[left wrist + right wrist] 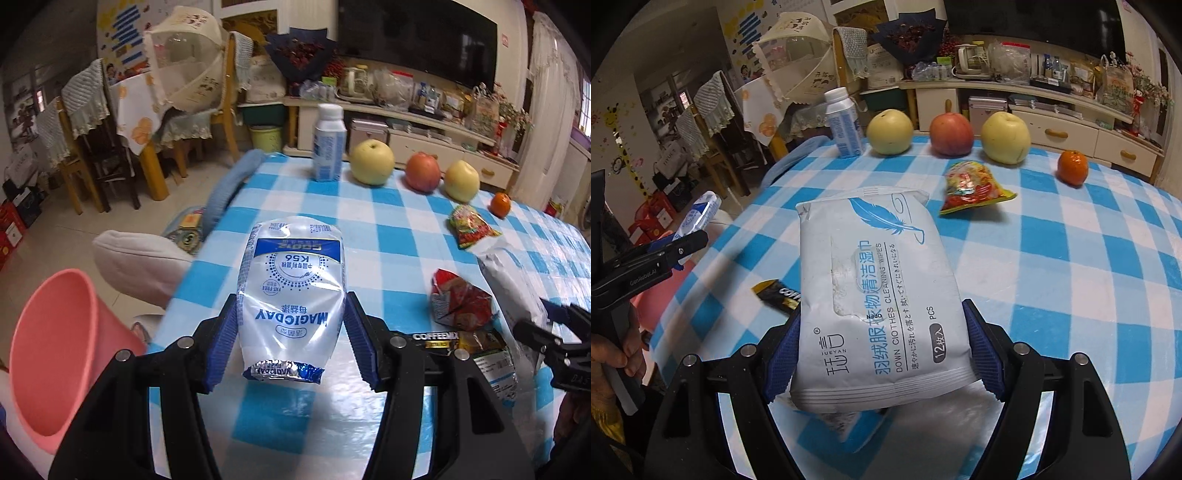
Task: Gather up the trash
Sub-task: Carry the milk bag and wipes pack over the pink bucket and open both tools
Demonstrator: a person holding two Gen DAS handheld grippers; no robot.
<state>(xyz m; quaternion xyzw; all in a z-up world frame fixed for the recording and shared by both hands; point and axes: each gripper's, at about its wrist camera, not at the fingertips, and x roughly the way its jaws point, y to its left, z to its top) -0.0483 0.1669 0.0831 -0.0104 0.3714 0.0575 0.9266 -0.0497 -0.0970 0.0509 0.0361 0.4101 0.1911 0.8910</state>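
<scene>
Both grippers are carrying trash, left gripper (pixel 290 341) clamping the crushed bottle (pixel 291 291), right gripper (pixel 882 354) gripping the wipes pack (pixel 875 295); I'd be centring over the pink bin (pixel 55 354) before letting go.

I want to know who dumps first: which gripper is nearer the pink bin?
Left. The left gripper holds its bottle beside the pink bin; the right gripper is farther along the table.
</scene>
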